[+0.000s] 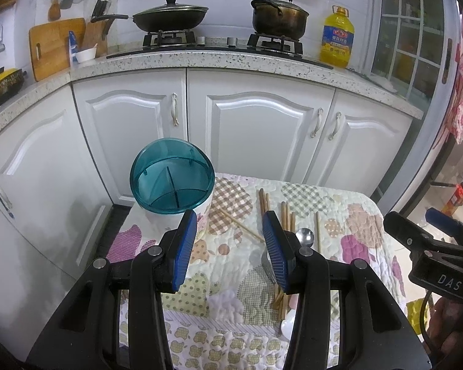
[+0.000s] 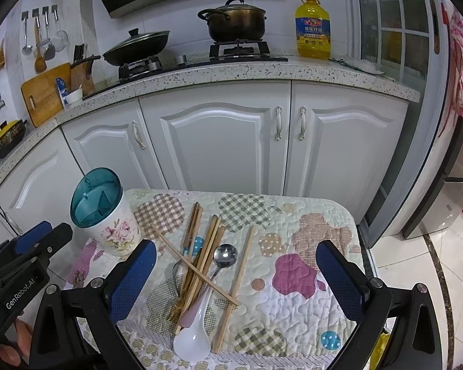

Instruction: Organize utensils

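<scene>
Small table with a quilted patchwork cloth [image 2: 308,215] stood in front of white kitchen cabinets [image 2: 219,141].

Utensil holder [image 2: 108,215], floral white body with a teal see-through divided top, stood upright at the far left corner of the cloth. No utensil showed in it from either view.

Utensils lay loose in a heap on the middle of the cloth, right of the holder. Wooden chopsticks [image 2: 200,246] made up most of the heap, several running roughly side by side and one pale stick lying diagonally across the rest. One more chopstick [image 2: 240,277] lay a little apart on the right side. A metal spoon [image 2: 226,256] rested bowl-up among them, its handle slanting toward the near edge. A white plastic spoon [image 2: 193,336] lay at the near end of the heap, bowl toward the near edge. A fork [image 2: 177,277] lay partly under the chopsticks, on the left side of the heap.

Left gripper [image 1: 230,246] hovered above the cloth between holder and heap, blue pads apart, nothing between them.

Right gripper [image 2: 236,280] hung over the heap, jaws wide apart, holding nothing.

Behind: a wok [image 1: 169,18] and a pot [image 1: 279,15] on the stove, an oil bottle [image 1: 336,38] on the counter.
</scene>
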Available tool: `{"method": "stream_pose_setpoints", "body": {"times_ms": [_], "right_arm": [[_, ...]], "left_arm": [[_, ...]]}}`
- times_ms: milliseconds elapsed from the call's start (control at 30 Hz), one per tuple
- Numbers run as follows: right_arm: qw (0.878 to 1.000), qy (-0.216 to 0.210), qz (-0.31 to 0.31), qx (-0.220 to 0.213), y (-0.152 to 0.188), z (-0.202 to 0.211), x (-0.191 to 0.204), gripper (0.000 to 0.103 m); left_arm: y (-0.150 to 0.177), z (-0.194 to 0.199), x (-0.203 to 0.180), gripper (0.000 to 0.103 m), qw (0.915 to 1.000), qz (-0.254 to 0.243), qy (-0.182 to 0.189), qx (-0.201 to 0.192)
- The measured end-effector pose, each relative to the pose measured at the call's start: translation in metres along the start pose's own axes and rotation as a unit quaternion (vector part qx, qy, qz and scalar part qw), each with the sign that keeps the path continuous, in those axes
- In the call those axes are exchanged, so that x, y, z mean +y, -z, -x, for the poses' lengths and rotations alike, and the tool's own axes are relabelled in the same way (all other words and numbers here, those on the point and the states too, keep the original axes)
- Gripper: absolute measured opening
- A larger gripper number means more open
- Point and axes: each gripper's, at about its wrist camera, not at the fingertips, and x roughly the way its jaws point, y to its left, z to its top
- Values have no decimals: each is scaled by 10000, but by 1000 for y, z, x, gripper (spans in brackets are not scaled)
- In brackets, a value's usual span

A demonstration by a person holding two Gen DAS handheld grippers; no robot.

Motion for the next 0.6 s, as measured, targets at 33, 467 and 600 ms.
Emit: {"method": "stream_pose_setpoints", "body": {"times_ms": [33, 467, 600], "right_arm": [[10000, -13, -2, -6, 0, 0, 0, 103], [10000, -64, -71, 21, 1, -4, -3, 103], [9999, -75, -84, 47, 1, -5, -4, 103]], "left_arm": [[0, 0, 0, 44, 10000, 0, -2, 0], [2, -2, 3, 44, 10000, 65, 6, 12], [3, -3, 4, 44, 10000, 92, 13, 6]]}}
